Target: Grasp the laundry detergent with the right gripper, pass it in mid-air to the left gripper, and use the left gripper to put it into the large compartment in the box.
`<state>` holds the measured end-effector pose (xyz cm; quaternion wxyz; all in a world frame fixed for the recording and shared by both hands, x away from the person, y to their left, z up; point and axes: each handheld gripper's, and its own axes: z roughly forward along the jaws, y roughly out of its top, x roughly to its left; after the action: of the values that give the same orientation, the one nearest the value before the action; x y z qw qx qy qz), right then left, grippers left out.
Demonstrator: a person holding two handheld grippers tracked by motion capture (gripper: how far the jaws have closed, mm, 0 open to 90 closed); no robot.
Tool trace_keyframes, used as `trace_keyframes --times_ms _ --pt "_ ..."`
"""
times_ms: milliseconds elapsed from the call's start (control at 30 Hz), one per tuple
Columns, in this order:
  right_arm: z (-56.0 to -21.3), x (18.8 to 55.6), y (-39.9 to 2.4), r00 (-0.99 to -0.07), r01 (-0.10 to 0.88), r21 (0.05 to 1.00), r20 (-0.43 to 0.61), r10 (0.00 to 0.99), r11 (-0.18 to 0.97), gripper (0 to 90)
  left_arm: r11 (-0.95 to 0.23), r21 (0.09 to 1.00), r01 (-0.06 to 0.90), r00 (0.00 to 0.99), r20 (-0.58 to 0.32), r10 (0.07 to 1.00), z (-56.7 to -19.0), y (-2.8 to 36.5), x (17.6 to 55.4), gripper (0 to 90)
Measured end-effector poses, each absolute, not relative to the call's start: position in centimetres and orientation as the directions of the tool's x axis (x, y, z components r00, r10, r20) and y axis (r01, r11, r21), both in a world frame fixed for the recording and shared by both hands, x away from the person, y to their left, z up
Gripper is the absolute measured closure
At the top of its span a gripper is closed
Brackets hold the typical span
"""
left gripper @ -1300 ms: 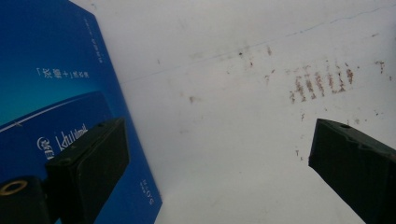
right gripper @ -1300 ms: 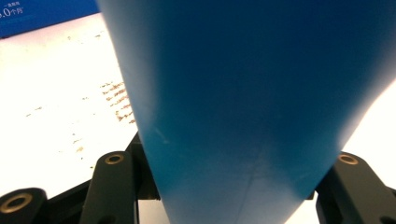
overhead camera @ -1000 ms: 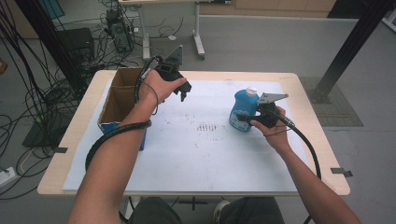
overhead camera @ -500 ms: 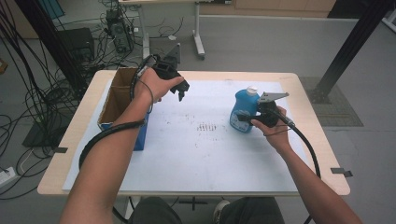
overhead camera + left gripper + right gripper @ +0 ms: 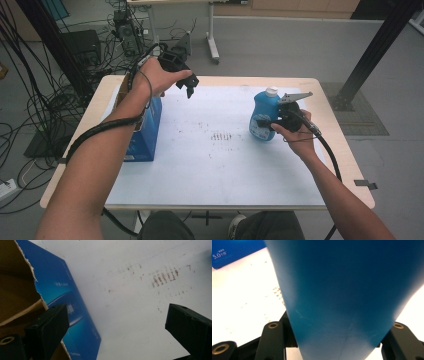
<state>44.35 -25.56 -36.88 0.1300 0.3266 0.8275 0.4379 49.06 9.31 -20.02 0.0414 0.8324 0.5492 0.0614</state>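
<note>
A blue bottle (image 5: 263,117) with a white cap stands upright over the right part of the white sheet (image 5: 225,170). My right gripper (image 5: 264,123) is shut on its body from the right side. In the right gripper view the blue bottle (image 5: 342,290) sits between the two black jaws of the right gripper (image 5: 334,340). My left gripper (image 5: 186,84) hangs in the air above the far left of the table, by the blue box. In the left gripper view the left gripper (image 5: 117,325) has its jaws wide open with nothing between them.
An open cardboard box with blue sides (image 5: 146,131) stands at the sheet's left edge; its blue wall (image 5: 67,297) and brown inside (image 5: 15,290) lie below the left gripper. Dark smudges (image 5: 225,136) mark the sheet's middle. Cables and a table leg lie on the floor beyond.
Both hands have risen a little. The left gripper is higher above the box, still open. The right gripper keeps its hold on the bottle.
</note>
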Motion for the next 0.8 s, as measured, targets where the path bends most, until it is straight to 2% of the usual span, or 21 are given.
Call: trace_keyframes --times_ms 167,267,400,800 --pt "-34.7 44.1 -24.4 -0.76 0.429 0.793 0.058 0.648 0.432 43.6 -0.418 0.15 0.896 0.414 0.057 0.908 -19.2 9.4 48.9 5.6" --pt "-32.9 43.7 -22.8 -0.782 0.389 0.804 0.031 0.622 0.45 43.6 -0.426 0.157 0.891 0.423 0.053 0.904 -18.7 9.5 48.7 5.5" --pt "-31.3 43.8 -20.8 -0.814 0.367 0.813 0.044 0.58 0.453 43.5 -0.448 0.166 0.879 0.446 0.047 0.894 -18.0 10.0 48.4 5.5" --pt "-29.5 46.0 -14.5 -0.882 0.321 0.808 0.065 0.466 0.495 43.4 -0.567 0.204 0.798 0.565 0.072 0.822 -14.6 10.4 47.6 5.2"
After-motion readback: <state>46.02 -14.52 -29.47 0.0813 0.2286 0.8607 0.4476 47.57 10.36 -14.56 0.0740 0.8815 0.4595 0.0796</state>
